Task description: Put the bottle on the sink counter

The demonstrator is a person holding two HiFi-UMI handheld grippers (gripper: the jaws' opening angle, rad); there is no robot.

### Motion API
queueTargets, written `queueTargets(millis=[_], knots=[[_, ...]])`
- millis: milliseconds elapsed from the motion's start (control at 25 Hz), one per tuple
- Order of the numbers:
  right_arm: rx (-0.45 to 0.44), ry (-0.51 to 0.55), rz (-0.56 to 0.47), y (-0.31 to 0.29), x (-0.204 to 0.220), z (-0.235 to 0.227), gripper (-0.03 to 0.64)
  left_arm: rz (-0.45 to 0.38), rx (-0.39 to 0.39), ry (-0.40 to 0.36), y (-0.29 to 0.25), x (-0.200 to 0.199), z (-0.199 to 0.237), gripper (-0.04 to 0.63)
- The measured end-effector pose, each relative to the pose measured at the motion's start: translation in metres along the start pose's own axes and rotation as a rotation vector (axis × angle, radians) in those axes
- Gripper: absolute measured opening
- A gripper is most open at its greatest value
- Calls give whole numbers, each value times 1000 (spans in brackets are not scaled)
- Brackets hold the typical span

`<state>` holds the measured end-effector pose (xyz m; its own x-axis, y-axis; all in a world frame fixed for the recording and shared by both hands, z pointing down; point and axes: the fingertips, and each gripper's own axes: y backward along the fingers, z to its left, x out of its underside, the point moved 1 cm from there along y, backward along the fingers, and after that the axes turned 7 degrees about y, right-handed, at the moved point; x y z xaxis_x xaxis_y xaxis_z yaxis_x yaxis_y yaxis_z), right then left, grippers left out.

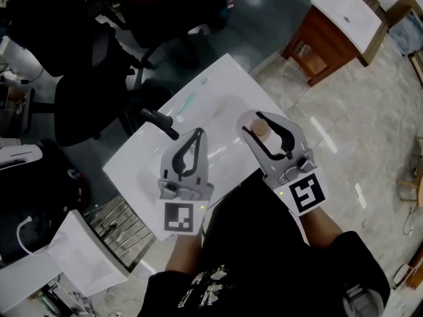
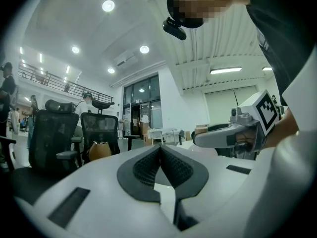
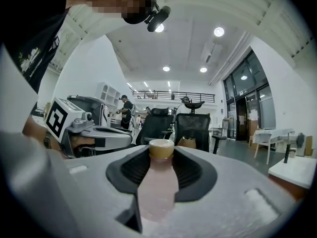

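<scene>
Overall: a person stands over a white rectangular sink counter (image 1: 221,78), one hand-held gripper in each hand, seen from above.
Bottle: a small pale pink translucent plastic bottle with a tan round cap (image 3: 157,182) lies lengthwise between the jaws of the right gripper (image 1: 260,120), cap pointing away from the person toward the jaw tips.
Bottle contents: the whole visible body looks evenly pale pink; whether that is liquid or tinted plastic cannot be told.
Bottle position: right of centre in the head view, over the right part of the counter near its front edge; whether it touches the counter cannot be told.
Right gripper: its dark ribbed pads pinch the bottle from both sides, just below the cap.
Left gripper: the left gripper (image 1: 197,133) sits at centre frame over the counter, its jaws pressed together tip to tip.
Basin: a shallow white basin (image 1: 215,121) is sunk into the counter's middle; glare covers it, so its contents cannot be told.
Faucet: a black faucet (image 1: 158,121) stands at the counter's left edge.
Second sink: a brown wooden cabinet with a white top (image 1: 337,28) stands at the upper right.
Chairs: black office chairs (image 1: 86,104) crowd the upper left.
Rack: a metal wire rack (image 1: 119,226) shows at the lower left.
</scene>
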<state>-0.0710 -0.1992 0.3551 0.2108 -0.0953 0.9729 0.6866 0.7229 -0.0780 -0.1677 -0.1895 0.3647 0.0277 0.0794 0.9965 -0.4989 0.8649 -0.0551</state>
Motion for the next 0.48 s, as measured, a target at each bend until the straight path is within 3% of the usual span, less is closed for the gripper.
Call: queueTargets(millis=[480], knots=[[-140,2,65,-89,60,-56,135,100,-67,58,-90,48,44,14]])
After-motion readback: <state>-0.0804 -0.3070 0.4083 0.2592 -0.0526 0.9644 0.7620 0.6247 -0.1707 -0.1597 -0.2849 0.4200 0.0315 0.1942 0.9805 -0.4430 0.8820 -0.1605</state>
